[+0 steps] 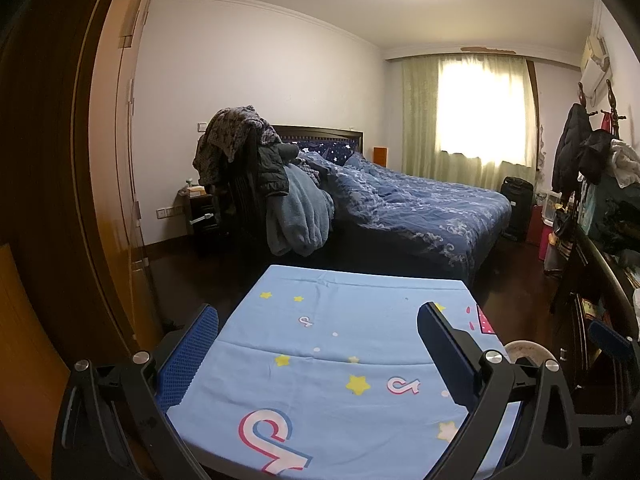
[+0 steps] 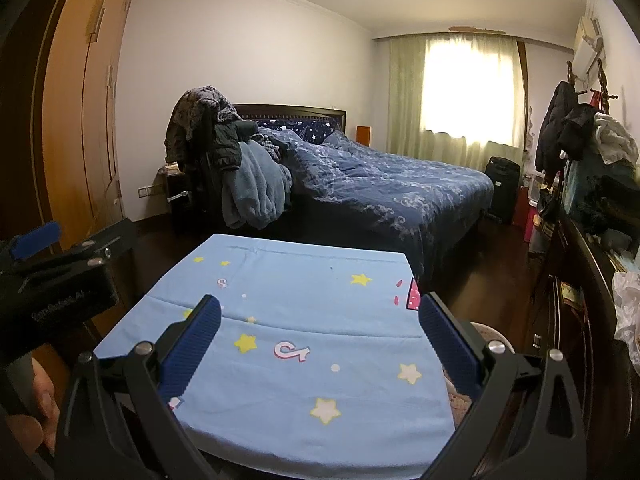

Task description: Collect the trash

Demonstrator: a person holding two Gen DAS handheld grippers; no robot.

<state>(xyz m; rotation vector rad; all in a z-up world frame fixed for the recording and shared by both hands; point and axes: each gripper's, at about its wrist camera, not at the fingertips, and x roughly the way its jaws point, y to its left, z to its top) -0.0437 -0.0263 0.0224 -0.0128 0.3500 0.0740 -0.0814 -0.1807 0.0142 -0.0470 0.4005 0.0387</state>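
Crumpled white plastic bag (image 2: 629, 312), likely trash, lies at three o'clock on the dark dresser, nearer the right tongs (image 2: 320, 332); both right and left tongs (image 1: 318, 344) gape wide, empty, over the blue-clothed bench (image 2: 304, 280).

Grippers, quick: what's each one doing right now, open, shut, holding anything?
Left gripper: open, holding nothing, above the blue cloth.
Right gripper: open, holding nothing, above the same cloth.

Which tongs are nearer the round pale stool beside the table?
Right. The right tongs hang over the table's stool-side edge by the round pale stool; the left tongs hold farther left, toward the wardrobe.
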